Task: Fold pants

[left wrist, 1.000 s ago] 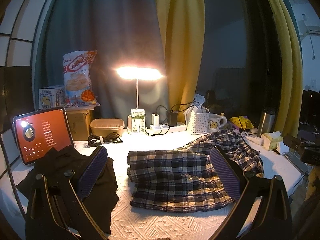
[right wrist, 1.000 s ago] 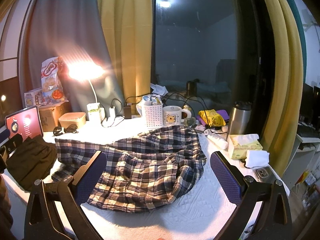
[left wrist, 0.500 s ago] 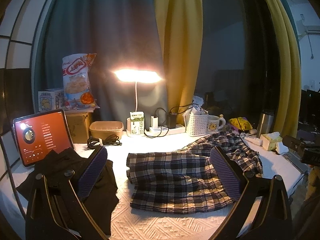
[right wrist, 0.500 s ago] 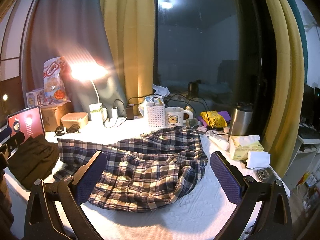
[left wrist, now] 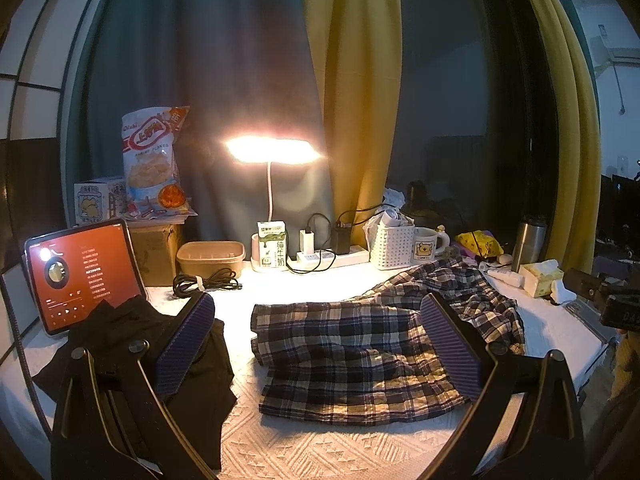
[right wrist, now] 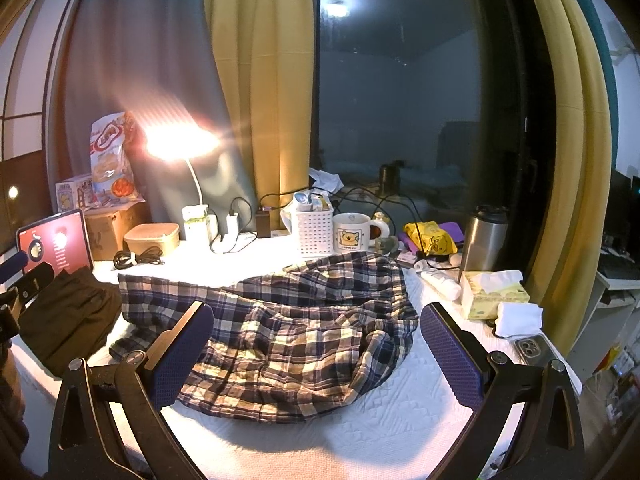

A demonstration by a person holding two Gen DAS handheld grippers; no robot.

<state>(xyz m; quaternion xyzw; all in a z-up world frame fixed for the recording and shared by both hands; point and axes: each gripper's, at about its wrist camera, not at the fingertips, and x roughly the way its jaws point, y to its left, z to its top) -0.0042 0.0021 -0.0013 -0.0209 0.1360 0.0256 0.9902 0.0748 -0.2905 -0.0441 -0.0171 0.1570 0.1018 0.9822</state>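
Plaid pants (left wrist: 352, 344) lie crumpled on the white textured table cover (left wrist: 320, 440), also in the right wrist view (right wrist: 296, 328). My left gripper (left wrist: 318, 344) is open and empty, hovering above the front of the table before the pants' left end. My right gripper (right wrist: 316, 354) is open and empty, hovering before the pants' middle and right side. The left gripper's body shows at the left edge of the right wrist view (right wrist: 24, 284); the right gripper's body shows at the right edge of the left wrist view (left wrist: 608, 296).
A black garment (left wrist: 132, 356) lies at the left by a red-screen tablet (left wrist: 80, 272). Along the back stand a lit lamp (left wrist: 272, 152), milk carton (left wrist: 272, 248), power strip, white basket (right wrist: 314, 232), mug (right wrist: 354, 234), steel tumbler (right wrist: 484, 240), tissue box (right wrist: 492, 292) and phone (right wrist: 532, 350).
Both grippers have drifted slightly; the scene sits a little lower in both views. The pants have not moved, and both jaws stay open.
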